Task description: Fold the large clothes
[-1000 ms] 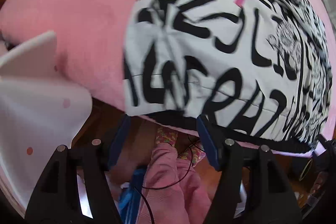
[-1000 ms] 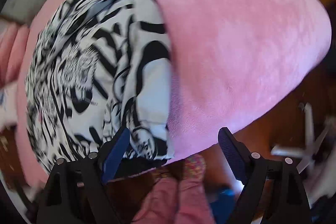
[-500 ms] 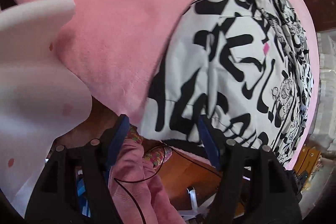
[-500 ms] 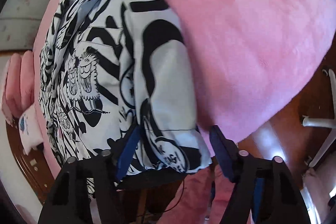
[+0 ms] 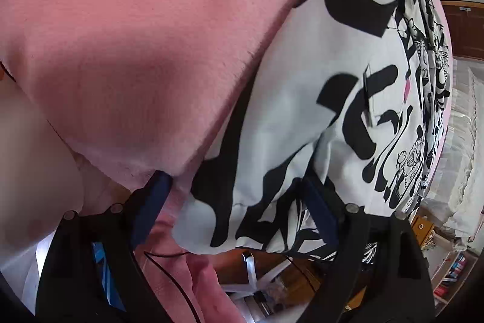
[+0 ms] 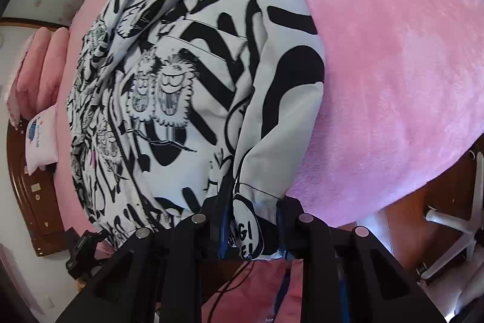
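Observation:
A large white garment with black graffiti print (image 5: pixel 348 99) lies spread on a pink blanket (image 5: pixel 136 35). My left gripper (image 5: pixel 236 211) hangs over the garment's near corner. Its jaws are opening, and the corner sits loose between the blue pads (image 5: pixel 151 208) without being pressed. In the right wrist view the garment (image 6: pixel 187 87) lies with a sleeve (image 6: pixel 278 99) folded along its right side. My right gripper (image 6: pixel 252 227) is at the sleeve's cuff by the bed edge. Its jaws are closing on that cuff, and both pads touch it.
Pink pillows (image 6: pixel 42 68) and a small white pillow (image 6: pixel 42 138) lie at the far end by a wooden headboard (image 6: pixel 24 202). A white chair base (image 6: pixel 453 217) stands on the wooden floor beside the bed. A person's pink clothing (image 5: pixel 181 277) shows below the grippers.
The left gripper sank toward the garment's near corner and its jaws spread wider. The right gripper slid onto the sleeve cuff and its jaws narrowed around it.

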A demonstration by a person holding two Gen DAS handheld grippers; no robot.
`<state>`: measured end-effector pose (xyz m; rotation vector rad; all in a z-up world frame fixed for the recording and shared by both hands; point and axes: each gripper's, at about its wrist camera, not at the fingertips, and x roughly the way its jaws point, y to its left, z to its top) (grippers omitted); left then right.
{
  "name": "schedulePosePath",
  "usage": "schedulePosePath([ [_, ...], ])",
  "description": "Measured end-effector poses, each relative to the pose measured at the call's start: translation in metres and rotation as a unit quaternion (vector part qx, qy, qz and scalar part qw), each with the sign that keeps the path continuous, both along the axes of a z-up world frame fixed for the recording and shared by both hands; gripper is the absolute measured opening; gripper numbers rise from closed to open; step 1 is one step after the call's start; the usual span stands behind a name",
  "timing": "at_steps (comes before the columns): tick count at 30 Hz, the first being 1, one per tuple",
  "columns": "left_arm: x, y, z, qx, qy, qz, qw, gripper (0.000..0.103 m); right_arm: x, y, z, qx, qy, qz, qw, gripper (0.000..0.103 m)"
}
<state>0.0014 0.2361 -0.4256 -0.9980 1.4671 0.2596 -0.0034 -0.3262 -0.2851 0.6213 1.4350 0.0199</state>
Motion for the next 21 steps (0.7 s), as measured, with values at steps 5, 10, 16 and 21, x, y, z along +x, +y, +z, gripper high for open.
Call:
schedulePosePath([
  [5, 0.004, -0.002, 0.007, -0.007, -0.011, 0.020, 0.9997, 0.072, -0.006, -0.002, 0.009, 0.045, -0.014, -0.037, 0.998, 0.020],
  [10, -0.008, -0.006, 0.018, -0.053, -0.030, 0.074, 0.9954, 0.034, -0.007, -0.010, 0.020, 0.106, -0.021, -0.063, 0.992, 0.018],
  [16, -0.010, -0.025, 0.057, -0.090, -0.078, 0.137, 0.9834, 0.015, 0.000, -0.011, 0.046, 0.139, -0.046, -0.041, 0.988, 0.016],
  [21, -0.010, -0.037, 0.105, -0.125, -0.138, 0.168, 0.9681, 0.014, 0.011, -0.009, 0.079, 0.170, -0.075, -0.028, 0.982, 0.016],
])
